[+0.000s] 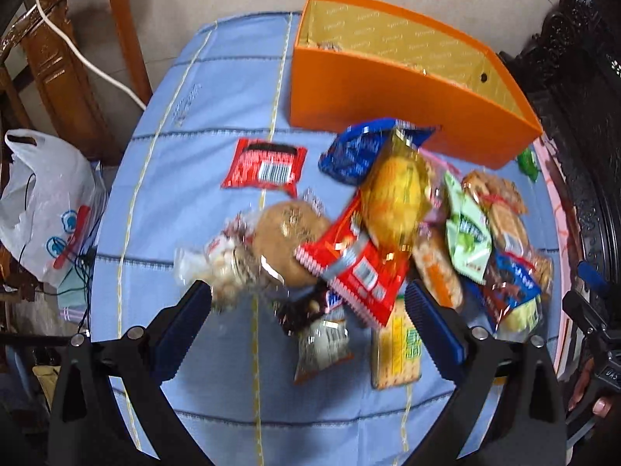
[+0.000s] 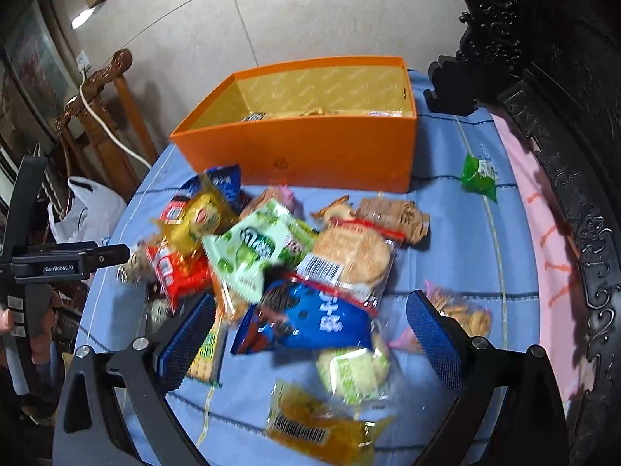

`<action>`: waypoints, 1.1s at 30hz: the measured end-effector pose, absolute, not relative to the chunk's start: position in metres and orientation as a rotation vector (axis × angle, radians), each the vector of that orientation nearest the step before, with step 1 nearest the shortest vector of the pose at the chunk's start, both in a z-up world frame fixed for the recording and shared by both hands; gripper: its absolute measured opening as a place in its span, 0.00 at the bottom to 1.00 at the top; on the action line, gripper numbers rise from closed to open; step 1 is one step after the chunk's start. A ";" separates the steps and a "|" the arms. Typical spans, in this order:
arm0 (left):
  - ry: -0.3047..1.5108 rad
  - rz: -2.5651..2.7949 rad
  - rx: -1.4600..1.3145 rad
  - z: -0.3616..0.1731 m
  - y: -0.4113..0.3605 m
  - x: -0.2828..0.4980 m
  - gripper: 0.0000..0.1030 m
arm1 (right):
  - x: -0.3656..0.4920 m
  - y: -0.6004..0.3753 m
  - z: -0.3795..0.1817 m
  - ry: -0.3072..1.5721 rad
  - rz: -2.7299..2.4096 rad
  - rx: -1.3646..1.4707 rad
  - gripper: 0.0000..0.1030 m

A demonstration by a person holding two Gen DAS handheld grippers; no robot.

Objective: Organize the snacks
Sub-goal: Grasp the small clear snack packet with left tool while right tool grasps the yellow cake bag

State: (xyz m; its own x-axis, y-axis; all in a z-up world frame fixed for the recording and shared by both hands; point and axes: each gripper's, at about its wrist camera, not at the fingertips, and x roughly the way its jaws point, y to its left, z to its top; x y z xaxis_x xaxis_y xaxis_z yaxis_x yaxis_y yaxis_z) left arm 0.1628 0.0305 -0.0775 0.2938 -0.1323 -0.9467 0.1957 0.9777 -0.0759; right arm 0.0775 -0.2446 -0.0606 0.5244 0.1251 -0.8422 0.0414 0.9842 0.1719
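From your left wrist camera, your left gripper (image 1: 308,303) hangs over a pile of snacks (image 1: 388,233) on the blue tablecloth (image 1: 217,116). Its jaws stand wide apart and hold nothing. A red packet (image 1: 264,167) lies flat by itself, a little way from the pile. A yellow packet (image 1: 396,198) sits on top of the pile, and a round brown cake (image 1: 287,237) in clear wrap lies just beside it. The orange box (image 1: 388,93) stands behind the pile, with its top open. A white plastic bag (image 1: 46,206) sits off the table at the left edge.

From your right wrist camera, your right gripper (image 2: 310,334) is wide open too, with nothing in it. A blue packet (image 2: 322,322) lies between its fingers, but they do not press on it. A green packet (image 2: 256,252) lies on the pile. A small green packet (image 2: 479,173) lies alone near the box's right corner. The box holds a few snacks at the bottom.
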 end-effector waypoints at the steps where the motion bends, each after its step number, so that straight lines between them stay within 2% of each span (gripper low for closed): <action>1: 1.263 -0.217 0.061 -0.080 0.031 0.160 0.95 | 0.074 -0.240 -0.061 1.021 0.056 0.158 0.96; 16: 1.393 -0.203 0.109 -0.125 0.032 0.128 0.95 | 0.026 -0.237 -0.105 1.174 0.090 0.116 0.96; 29: 1.474 -0.132 0.071 -0.180 0.020 0.137 0.95 | 0.018 -0.254 -0.112 1.210 0.076 0.118 0.96; 30: 1.478 -0.131 0.064 -0.183 0.020 0.139 0.91 | 0.017 -0.256 -0.113 1.215 0.072 0.115 0.96; 32: 1.465 -0.115 0.110 -0.185 0.018 0.140 0.77 | 0.015 -0.259 -0.114 1.216 0.065 0.109 0.96; 33: 1.456 -0.123 0.111 -0.183 0.016 0.140 0.63 | 0.015 -0.260 -0.115 1.215 0.069 0.098 0.96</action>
State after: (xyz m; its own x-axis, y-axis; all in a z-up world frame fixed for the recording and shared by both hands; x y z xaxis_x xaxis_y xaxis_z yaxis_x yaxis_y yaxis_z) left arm 0.1398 0.0165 -0.1826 0.1104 -0.0159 -0.9938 0.1506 0.9886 0.0009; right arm 0.0148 -0.2599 -0.1149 0.3468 0.1061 -0.9319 -0.0007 0.9936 0.1129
